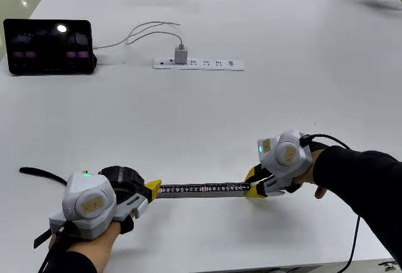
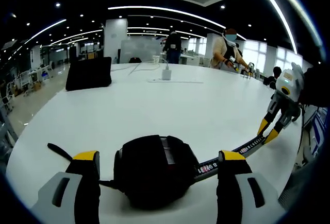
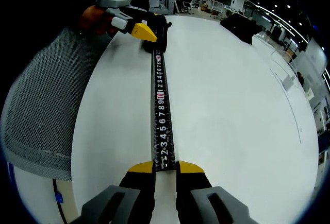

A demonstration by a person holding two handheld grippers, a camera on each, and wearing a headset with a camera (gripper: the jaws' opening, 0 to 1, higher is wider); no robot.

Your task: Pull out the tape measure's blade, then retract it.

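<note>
Left gripper (image 2: 159, 156) clamped around black tape measure case (image 2: 154, 175), blade (image 3: 161, 116) stretched from case to right gripper (image 3: 165, 166), jaws pinching its tip

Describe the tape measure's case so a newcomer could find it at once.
On the white table, look at the near edge, at the left gripper. Between its jaws sits the case: a black, rounded body, the one thing a numbered blade runs out of.
</note>
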